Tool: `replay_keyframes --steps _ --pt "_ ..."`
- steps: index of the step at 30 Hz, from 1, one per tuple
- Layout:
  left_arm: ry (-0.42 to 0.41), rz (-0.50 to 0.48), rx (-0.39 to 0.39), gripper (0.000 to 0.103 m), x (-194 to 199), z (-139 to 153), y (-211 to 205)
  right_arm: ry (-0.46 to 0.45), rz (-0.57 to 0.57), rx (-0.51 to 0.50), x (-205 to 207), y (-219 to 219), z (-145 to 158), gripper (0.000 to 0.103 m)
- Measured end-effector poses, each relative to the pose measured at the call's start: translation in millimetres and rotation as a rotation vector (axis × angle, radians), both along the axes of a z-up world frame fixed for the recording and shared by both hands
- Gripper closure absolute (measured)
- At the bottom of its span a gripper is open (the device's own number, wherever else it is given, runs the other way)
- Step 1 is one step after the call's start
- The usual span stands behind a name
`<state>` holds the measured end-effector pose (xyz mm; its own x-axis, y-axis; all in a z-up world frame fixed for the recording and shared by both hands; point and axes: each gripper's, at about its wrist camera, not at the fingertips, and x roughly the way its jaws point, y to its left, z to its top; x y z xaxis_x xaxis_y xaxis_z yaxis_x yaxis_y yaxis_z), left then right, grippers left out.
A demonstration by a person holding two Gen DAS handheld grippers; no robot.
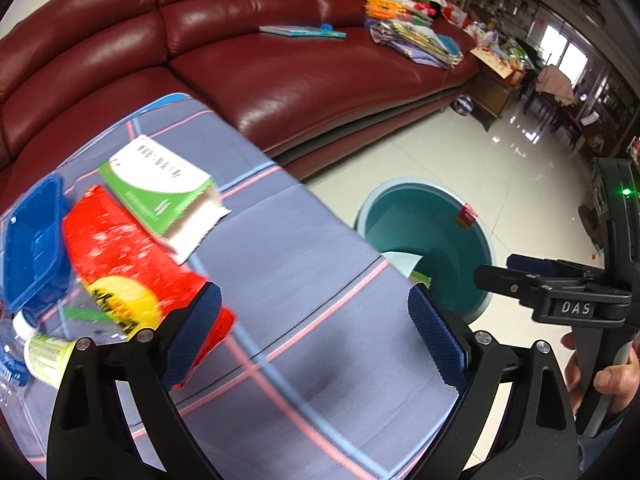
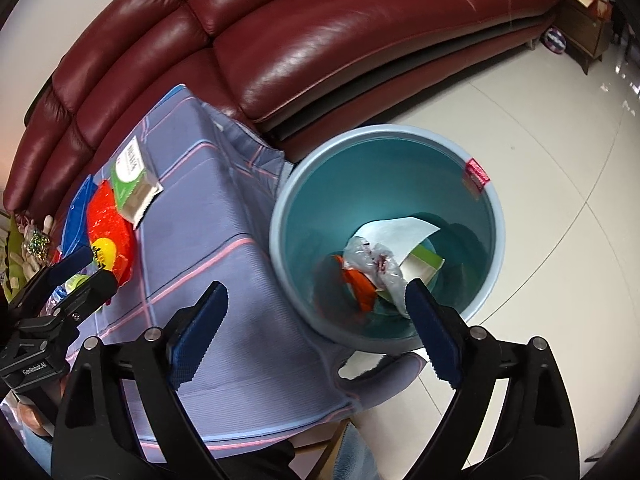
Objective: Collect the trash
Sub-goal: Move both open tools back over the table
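Note:
My left gripper (image 1: 316,304) hangs open above the blue-grey striped tablecloth (image 1: 304,264) with nothing between its pads. To its left lie a red and yellow wrapper (image 1: 120,248), a green and white packet (image 1: 160,188), a blue plastic tray (image 1: 32,248), a pale green tube (image 1: 44,356) and a clear bottle (image 1: 8,360). My right gripper (image 2: 316,296) stands open and empty over the near rim of the light blue bin (image 2: 280,208). Inside the bin lie crumpled clear plastic (image 2: 372,264), an orange wrapper (image 2: 360,284), white paper (image 2: 396,232) and a green packet (image 2: 428,260).
A dark red leather sofa (image 1: 280,80) curves behind the table, with a book (image 1: 300,32) and a pile of papers and toys (image 1: 412,32) on it. The bin (image 1: 368,200) stands on a glossy white tile floor (image 1: 460,152). A hand (image 1: 612,376) holds the right gripper (image 1: 496,266).

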<state>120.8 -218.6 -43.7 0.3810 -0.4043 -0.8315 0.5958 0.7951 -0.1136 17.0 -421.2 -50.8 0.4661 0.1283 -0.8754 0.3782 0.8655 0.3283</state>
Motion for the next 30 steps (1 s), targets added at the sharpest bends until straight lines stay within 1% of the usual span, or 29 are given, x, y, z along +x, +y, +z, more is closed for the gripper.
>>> replay_keyframes --steps 8,14,24,30 --pt "-0.021 0.044 -0.001 0.008 -5.2 11.4 37.5 0.002 0.044 0.005 3.4 28.8 8.4 0.017" --pt "-0.037 0.092 0.010 0.008 -5.0 18.0 73.7 -0.015 0.107 -0.006 14.2 58.9 19.1 0.017" --pt "-0.061 0.219 0.019 0.008 20.4 24.4 143.8 -0.025 0.194 -0.023 45.5 105.1 28.8 0.017" --pt "-0.063 0.280 0.005 0.008 41.8 25.8 174.6 -0.011 0.242 -0.025 79.2 129.8 27.0 0.017"
